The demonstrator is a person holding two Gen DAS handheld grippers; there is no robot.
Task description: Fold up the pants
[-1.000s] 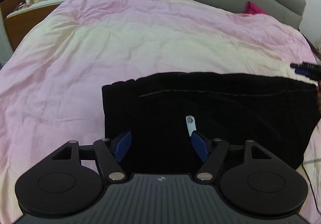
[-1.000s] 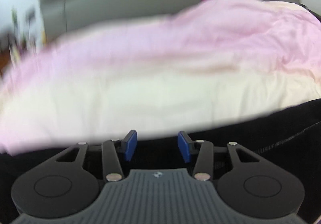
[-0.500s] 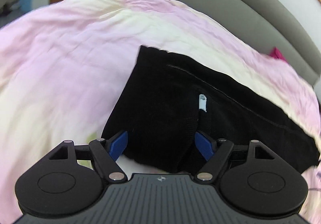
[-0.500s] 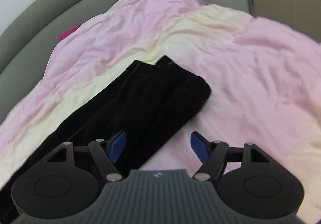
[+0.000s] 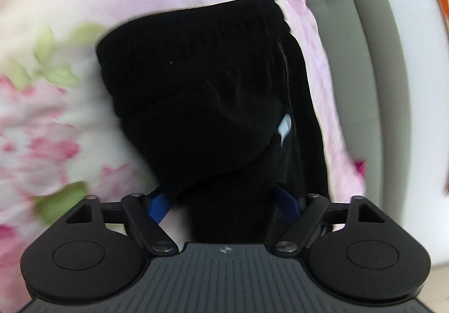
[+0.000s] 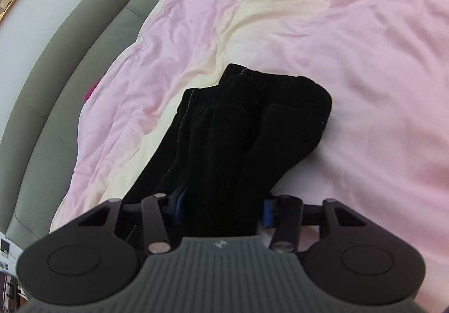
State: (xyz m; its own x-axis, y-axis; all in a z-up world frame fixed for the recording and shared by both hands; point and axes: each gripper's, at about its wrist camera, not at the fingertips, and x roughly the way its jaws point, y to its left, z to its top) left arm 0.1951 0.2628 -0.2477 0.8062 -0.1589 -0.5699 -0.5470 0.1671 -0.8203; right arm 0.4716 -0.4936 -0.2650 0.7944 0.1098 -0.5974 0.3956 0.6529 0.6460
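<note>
The bed (image 6: 364, 41), under its pink and cream quilt, carried the black pants (image 6: 238, 128) folded lengthwise along its middle. My right hand-held gripper (image 6: 223, 206) had just been closing onto one end; the left hand-held gripper (image 5: 224, 202) had just been opening wide around the other. Next, I judged, the left must clamp before folding end over end (pad contact hidden by cloth).

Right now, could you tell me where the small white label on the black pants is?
In the left wrist view, the white label sits right of centre on the black pants, above the right-hand pad of the left gripper.
</note>
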